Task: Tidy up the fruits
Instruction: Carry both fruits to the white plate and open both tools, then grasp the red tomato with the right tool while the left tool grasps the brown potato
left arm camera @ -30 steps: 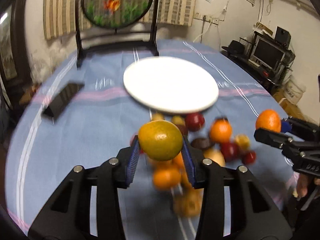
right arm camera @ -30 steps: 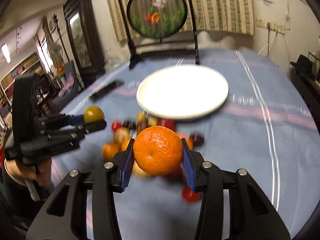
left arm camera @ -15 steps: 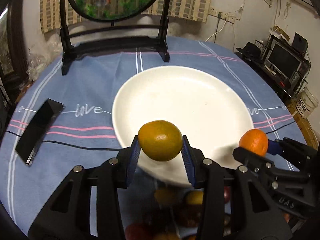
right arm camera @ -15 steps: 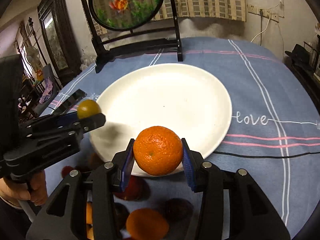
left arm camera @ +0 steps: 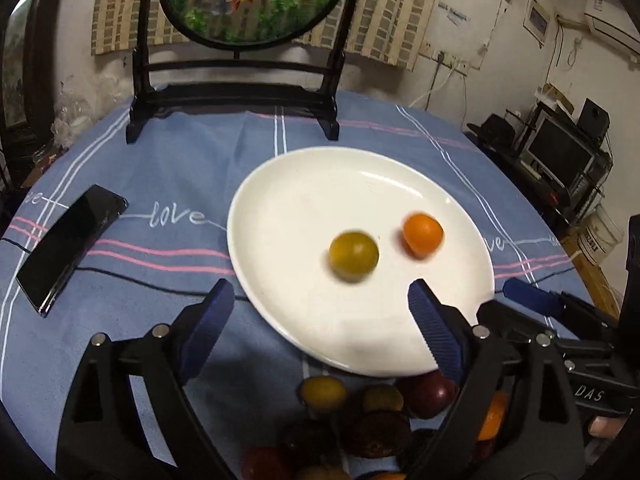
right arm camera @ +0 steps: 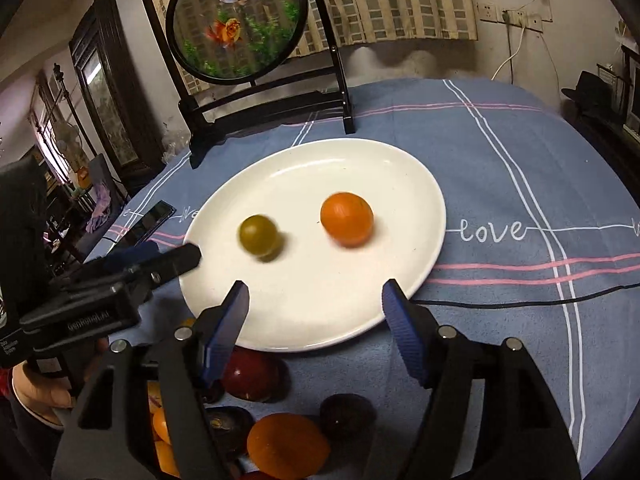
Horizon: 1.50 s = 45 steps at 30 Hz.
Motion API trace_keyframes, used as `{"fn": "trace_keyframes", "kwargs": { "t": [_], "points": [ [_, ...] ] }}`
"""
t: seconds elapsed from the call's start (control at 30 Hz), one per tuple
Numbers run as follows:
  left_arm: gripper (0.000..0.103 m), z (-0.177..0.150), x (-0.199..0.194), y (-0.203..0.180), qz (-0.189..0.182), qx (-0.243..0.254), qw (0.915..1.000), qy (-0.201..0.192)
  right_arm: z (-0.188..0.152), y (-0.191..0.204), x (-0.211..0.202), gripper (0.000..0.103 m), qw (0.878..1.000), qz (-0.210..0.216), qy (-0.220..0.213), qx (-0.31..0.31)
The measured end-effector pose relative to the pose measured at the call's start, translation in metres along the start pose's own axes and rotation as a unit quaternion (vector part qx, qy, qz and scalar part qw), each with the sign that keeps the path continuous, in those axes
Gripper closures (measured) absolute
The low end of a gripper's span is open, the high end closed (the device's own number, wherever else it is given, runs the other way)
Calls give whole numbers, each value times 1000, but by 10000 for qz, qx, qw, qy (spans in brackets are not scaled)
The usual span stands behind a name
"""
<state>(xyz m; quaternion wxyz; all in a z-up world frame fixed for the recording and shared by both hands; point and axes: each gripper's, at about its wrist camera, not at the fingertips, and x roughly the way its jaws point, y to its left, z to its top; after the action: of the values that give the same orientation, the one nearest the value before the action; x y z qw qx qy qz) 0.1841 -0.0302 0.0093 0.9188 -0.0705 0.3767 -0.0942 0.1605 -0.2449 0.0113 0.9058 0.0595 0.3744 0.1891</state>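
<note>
Nearest the cameras, a pile of fruit (left arm camera: 376, 420) is lying on the blue cloth (left arm camera: 168, 184) covering the worktop, just short of the plate's near rim: dark red, yellow and orange pieces, partly hidden behind the gripper bodies. Above the pile, the left hand-held gripper (left arm camera: 320, 312) is standing spread wide, its jaws having just been opening, with nothing between its blue pads. The right hand-held gripper (right arm camera: 314, 312) is likewise spread, its jaws having just been opening, and nothing is sitting between them either. Each gripper is showing at the side of the other's view, a hand (right arm camera: 38, 388) wrapping the left one's handle.

Beyond the fingertips, the white plate (left arm camera: 280, 208) is carrying two fruits, both blurred: a green-yellow citrus (left arm camera: 354, 255) near the middle and an orange (left arm camera: 423, 234) just beside it, the two apart. A black cable (right arm camera: 520, 302) is running across the cloth by the plate's near edge. To the plate's left a phone (left arm camera: 68, 254) is lying flat. Farthest back, a round goldfish screen (left arm camera: 248, 0) is standing in a black frame.
</note>
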Motion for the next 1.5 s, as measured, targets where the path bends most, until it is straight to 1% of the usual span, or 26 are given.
{"fn": "trace_keyframes", "kwargs": {
  "t": [0.1, 0.17, 0.27, 0.37, 0.47, 0.57, 0.6, 0.63, 0.7, 0.77, 0.87, 1.0, 1.1, 1.2, 1.23, 1.27, 1.3, 1.33, 1.43, 1.5],
  "points": [
    [11, -4, 1, -3, 42, 93, 9999, 124, 0, -2, -1, 33, 10000, -18, -19, 7],
    [11, -6, 1, -1, 12, 63, 9998, 213, -1, -2, -1, 33, 10000, -8, -31, 5],
    [11, -11, -5, 1, 59, 101, 9995, 285, -4, -3, -5, 33, 9999, 132, -31, 39],
    [11, -25, -20, 4, 298, 67, 9990, 323, -12, -7, -17, 33, 9995, 238, -152, 149],
    [10, -40, -42, 6, 373, 95, 9985, 383, -26, -10, -31, 33, 9998, 105, -61, 171],
    [8, -61, -70, 7, 563, 189, 9979, 263, -48, -4, -54, 33, 10000, 31, -19, -73],
    [5, -71, -81, 7, 563, 170, 9980, 236, -56, -3, -61, 33, 9998, 11, 8, -188],
    [5, -78, -87, 8, 526, 152, 9982, 232, -66, -2, -67, 33, 9996, -21, 60, -275],
    [5, -93, -97, 7, 469, 143, 9984, 291, -86, -4, -76, 33, 9990, -179, 197, -372],
    [5, -108, -105, 4, 490, 193, 9980, 348, -102, -6, -83, 33, 9981, -335, 316, -412],
    [5, -126, -112, -3, 504, 274, 9974, 430, -119, -8, -91, 33, 9974, -419, 405, -421],
    [5, -134, -121, -11, 431, 252, 9975, 495, -130, -1, -94, 33, 9955, -540, 454, -631],
    [5, -139, -124, -21, 384, 345, 9974, 510, -137, 10, -92, 33, 9920, -710, 422, -960],
    [5, -144, -120, -30, 326, 491, 9965, 600, -138, 14, -86, 34, 9906, -710, 514, -1054],
    [5, -145, -117, -32, 335, 521, 9960, 640, -138, 14, -84, 37, 9905, -721, 545, -1034],
    [5, -146, -114, -33, 349, 544, 9956, 680, -137, 14, -81, 45, 9899, -782, 595, -1025],
    [5, -148, -110, -34, 382, 563, 9950, 733, -137, 14, -78, 47, 9890, -863, 637, -1017],
    [5, -149, -107, -34, 389, 572, 9947, 761, -137, 14, -77, 54, 9886, -907, 649, -1014],
    [5, -154, -99, -35, 360, 609, 9935, 889, -136, 14, -72, 65, 9884, -924, 704, -976],
    [5, -156, -96, -34, 312, 594, 9931, 960, -136, 14, -70, 72, 9891, -843, 716, -971]
  ]
}}
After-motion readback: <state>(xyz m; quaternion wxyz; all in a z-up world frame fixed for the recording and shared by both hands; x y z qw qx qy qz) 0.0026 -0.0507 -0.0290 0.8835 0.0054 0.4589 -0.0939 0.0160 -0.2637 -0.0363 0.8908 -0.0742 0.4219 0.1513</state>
